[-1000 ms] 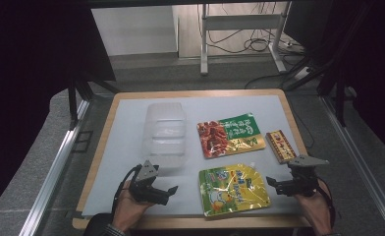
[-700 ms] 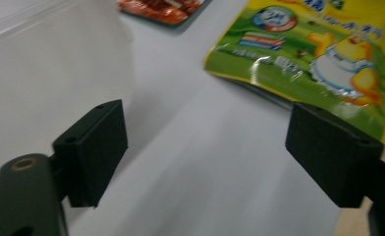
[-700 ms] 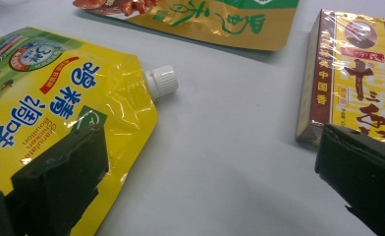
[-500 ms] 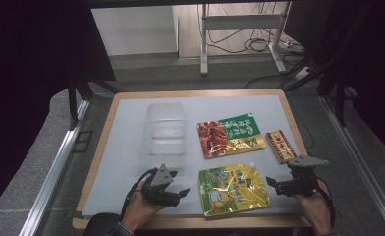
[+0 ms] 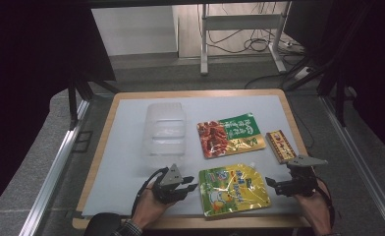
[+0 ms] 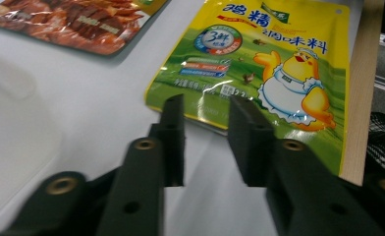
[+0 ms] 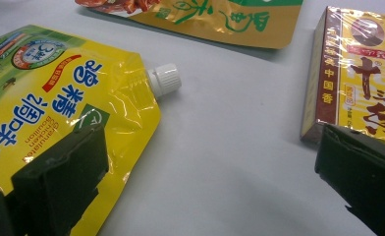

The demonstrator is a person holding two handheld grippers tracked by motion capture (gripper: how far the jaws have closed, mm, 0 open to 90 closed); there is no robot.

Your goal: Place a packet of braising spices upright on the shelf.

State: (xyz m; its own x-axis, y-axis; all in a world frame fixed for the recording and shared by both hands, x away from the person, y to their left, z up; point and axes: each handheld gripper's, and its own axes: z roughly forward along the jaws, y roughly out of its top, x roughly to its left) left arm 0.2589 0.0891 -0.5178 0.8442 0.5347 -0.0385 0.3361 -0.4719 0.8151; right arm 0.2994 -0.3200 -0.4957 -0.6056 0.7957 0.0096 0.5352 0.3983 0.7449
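Left gripper lining up on the yellow pouch

The left gripper [image 6: 206,142] has just been narrowing its jaws to a small gap, nothing between them; the yellow seasoning pouch [image 6: 259,64] lies just ahead. Next likely: ease forward over the pouch's near edge. The right gripper [image 7: 200,182] stands wide, empty.

Left hand-held gripper [image 5: 189,187] beside yellow pouch [image 5: 233,189] (jaws just closing, nothing between)

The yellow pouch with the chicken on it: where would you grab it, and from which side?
Probably the flat bottom edge of the yellow pouch, from its left, where the left gripper already faces it. It lies flat; that thin sealed edge suits narrow jaws.
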